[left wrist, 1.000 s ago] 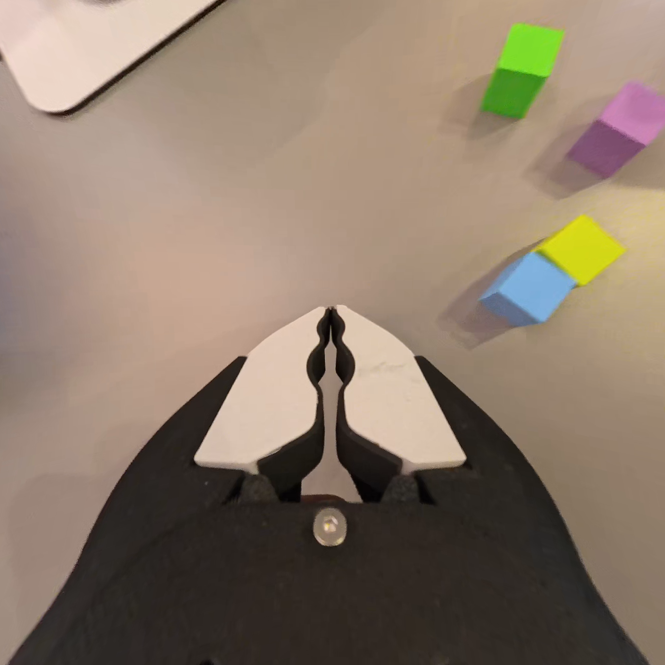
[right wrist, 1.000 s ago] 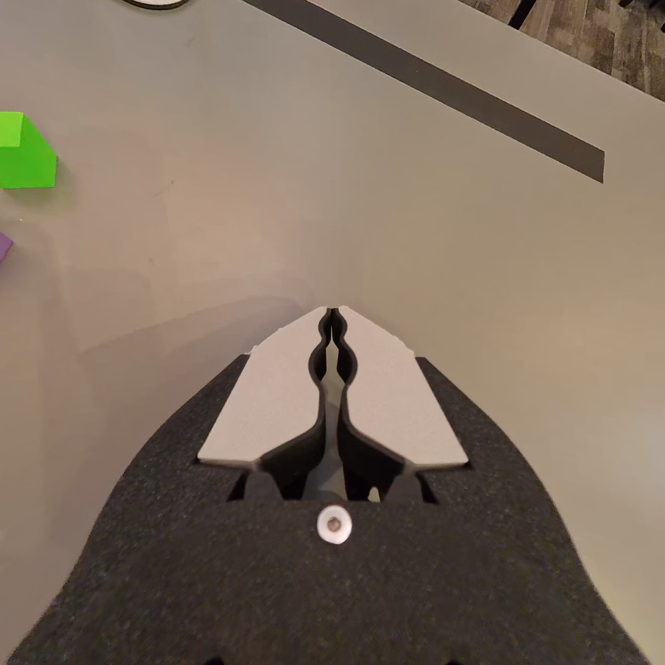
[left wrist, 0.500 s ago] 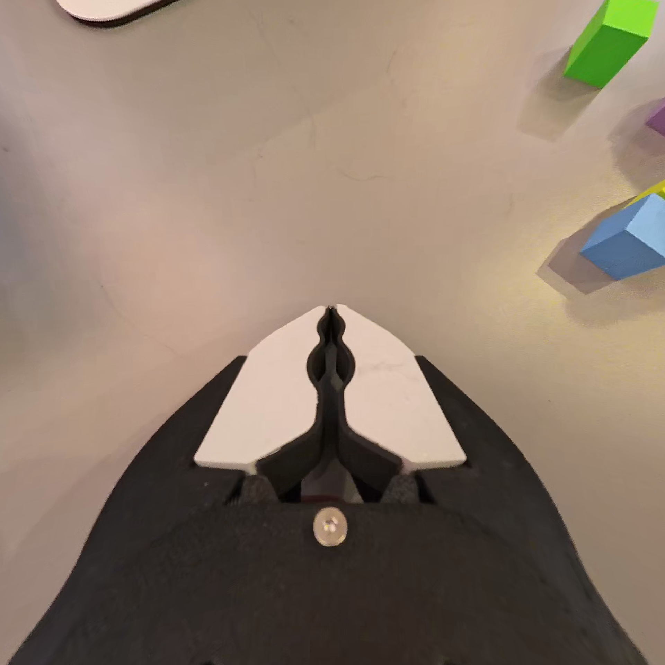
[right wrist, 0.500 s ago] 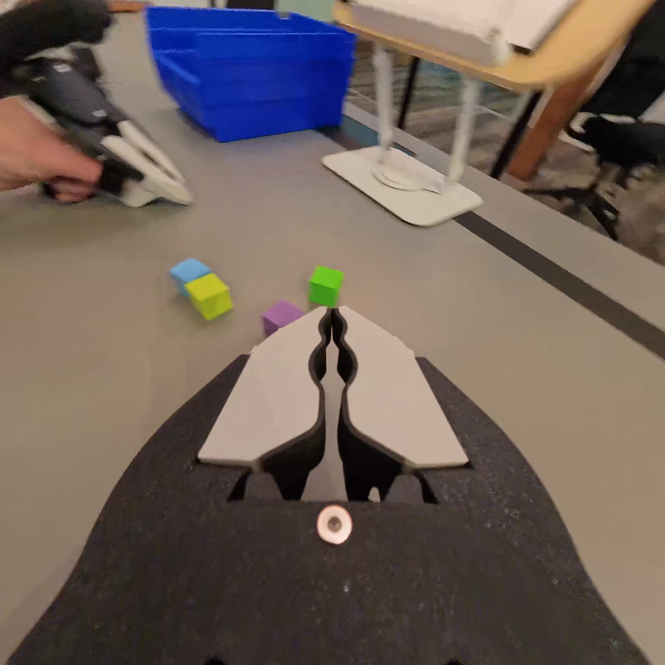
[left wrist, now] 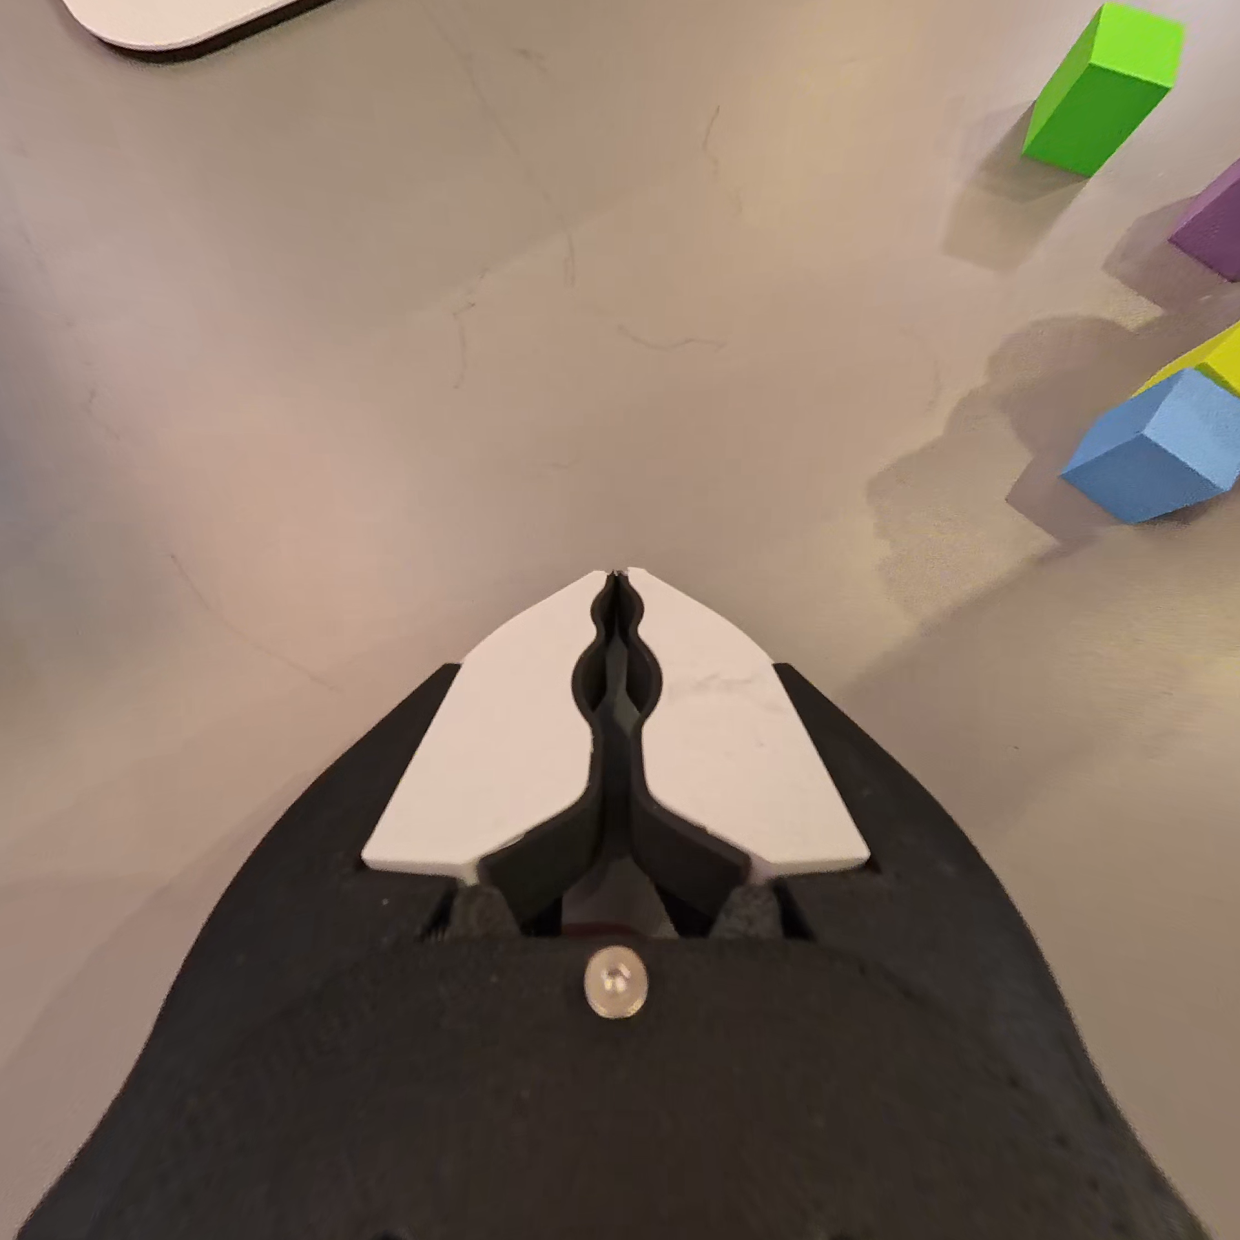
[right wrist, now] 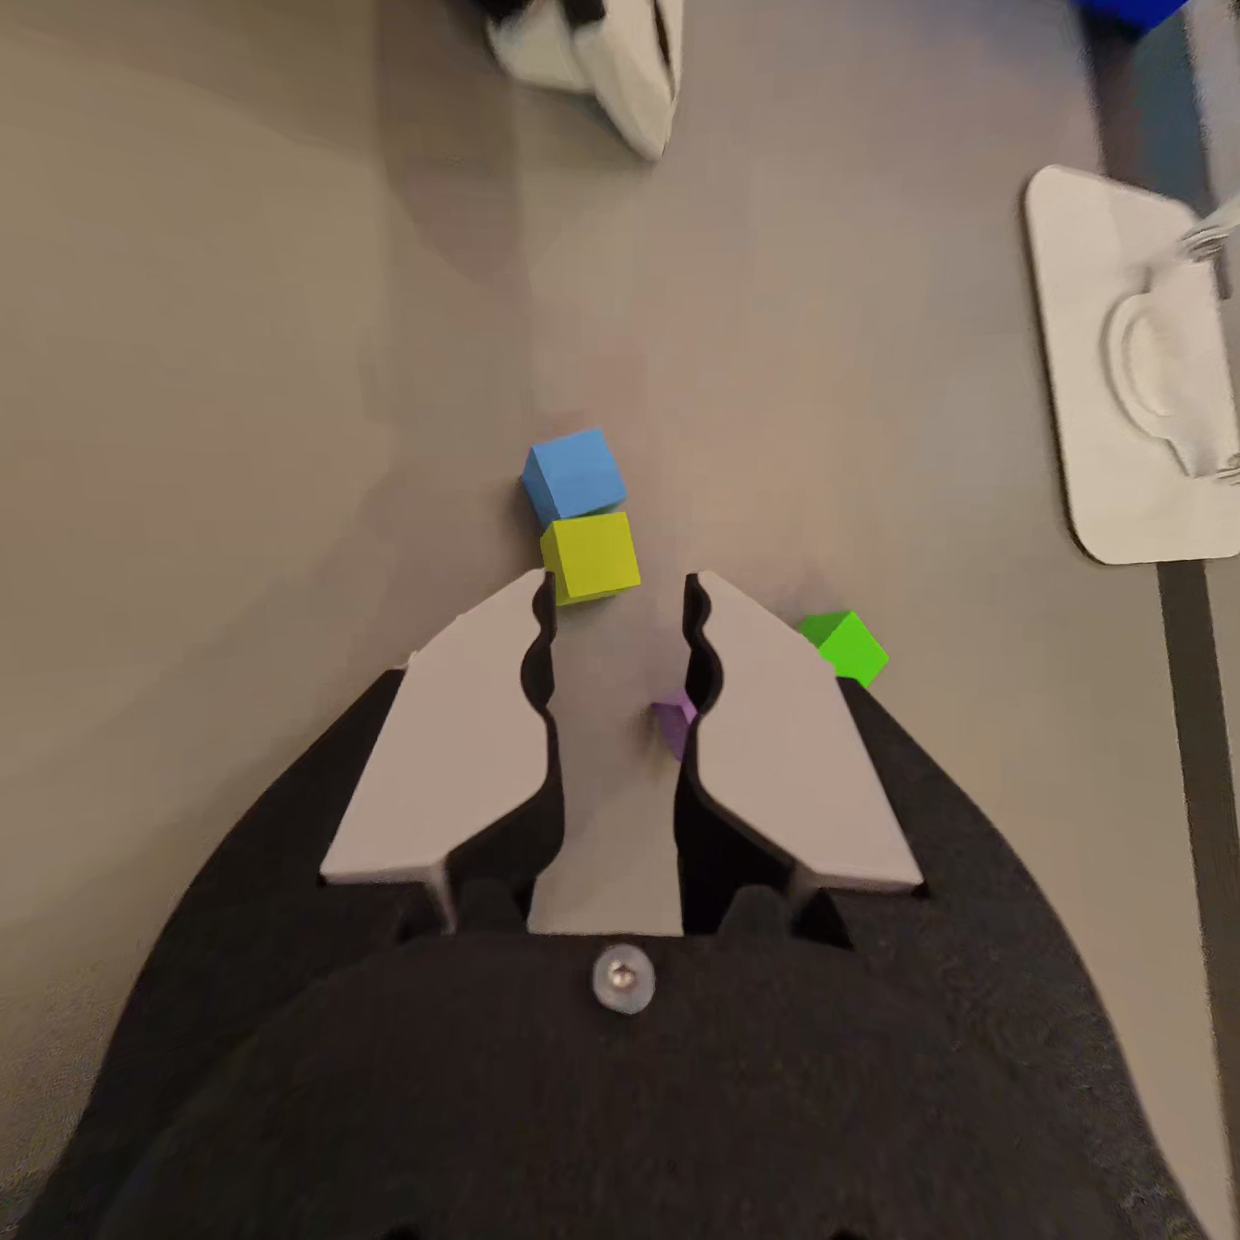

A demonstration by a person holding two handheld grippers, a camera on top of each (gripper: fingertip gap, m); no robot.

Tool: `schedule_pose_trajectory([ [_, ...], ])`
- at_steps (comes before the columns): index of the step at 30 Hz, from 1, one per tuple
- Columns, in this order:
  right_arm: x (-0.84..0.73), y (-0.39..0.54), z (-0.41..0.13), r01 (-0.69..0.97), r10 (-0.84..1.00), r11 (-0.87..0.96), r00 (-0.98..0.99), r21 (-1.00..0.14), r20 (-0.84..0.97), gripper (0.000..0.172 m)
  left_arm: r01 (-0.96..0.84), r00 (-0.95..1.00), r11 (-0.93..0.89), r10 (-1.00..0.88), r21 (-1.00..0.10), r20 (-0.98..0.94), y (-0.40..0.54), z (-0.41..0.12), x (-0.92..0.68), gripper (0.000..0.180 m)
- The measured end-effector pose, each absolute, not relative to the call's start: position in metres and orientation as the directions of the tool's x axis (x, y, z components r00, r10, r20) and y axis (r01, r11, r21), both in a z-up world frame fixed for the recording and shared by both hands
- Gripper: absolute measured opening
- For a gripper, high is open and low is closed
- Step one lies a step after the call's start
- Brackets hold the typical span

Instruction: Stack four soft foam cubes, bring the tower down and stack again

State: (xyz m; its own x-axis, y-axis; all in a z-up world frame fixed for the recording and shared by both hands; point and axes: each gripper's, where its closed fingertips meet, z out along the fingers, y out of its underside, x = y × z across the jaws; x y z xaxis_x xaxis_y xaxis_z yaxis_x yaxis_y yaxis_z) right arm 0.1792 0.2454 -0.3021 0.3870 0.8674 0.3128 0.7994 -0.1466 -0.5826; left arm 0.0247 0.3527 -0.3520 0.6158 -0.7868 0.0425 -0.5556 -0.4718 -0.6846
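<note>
Four foam cubes are lying loose on a grey table [right wrist: 201,402], none stacked. The yellow cube [right wrist: 594,553] is sitting just beyond the right gripper [right wrist: 621,584], close to its left fingertip, with the blue cube [right wrist: 574,473] touching its far side. The purple cube [right wrist: 674,721] is peeking out from under the right finger, and the green cube [right wrist: 849,647] is lying just right of it. The right gripper's jaws are standing apart, gripping nothing. The left gripper [left wrist: 618,574] is hovering with jaws closed and empty, the cubes off to its right. A white base plate [right wrist: 1107,376] is resting farther right.
</note>
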Motion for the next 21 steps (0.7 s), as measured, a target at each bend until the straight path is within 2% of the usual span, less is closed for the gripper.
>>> schedule_pose_trajectory([
  [3, 0.177, 0.248, -0.321, 0.872, 0.905, -0.140, 0.305, -0.469, 0.297, 0.037, -0.557, 0.615, -0.470, -0.787, -0.685, 0.040, 0.353, -0.352, 0.025, 0.000],
  [8, 0.172, 0.249, -0.339, 0.919, 0.940, -0.125, 0.230, -0.373, 0.252, 0.032, -0.559, 0.612, -0.467, -0.790, -0.685, 0.039, 0.352, -0.352, 0.025, 0.000],
  [13, 0.175, 0.253, -0.338, 0.928, 0.941, -0.132, 0.228, -0.350, 0.250, 0.028, -0.560, 0.611, -0.466, -0.791, -0.686, 0.038, 0.352, -0.352, 0.025, 0.000],
  [21, 0.162, 0.257, -0.305, 0.912, 0.953, -0.073, 0.183, -0.405, 0.241, 0.028, -0.561, 0.609, -0.463, -0.792, -0.686, 0.037, 0.351, -0.352, 0.025, 0.000],
])
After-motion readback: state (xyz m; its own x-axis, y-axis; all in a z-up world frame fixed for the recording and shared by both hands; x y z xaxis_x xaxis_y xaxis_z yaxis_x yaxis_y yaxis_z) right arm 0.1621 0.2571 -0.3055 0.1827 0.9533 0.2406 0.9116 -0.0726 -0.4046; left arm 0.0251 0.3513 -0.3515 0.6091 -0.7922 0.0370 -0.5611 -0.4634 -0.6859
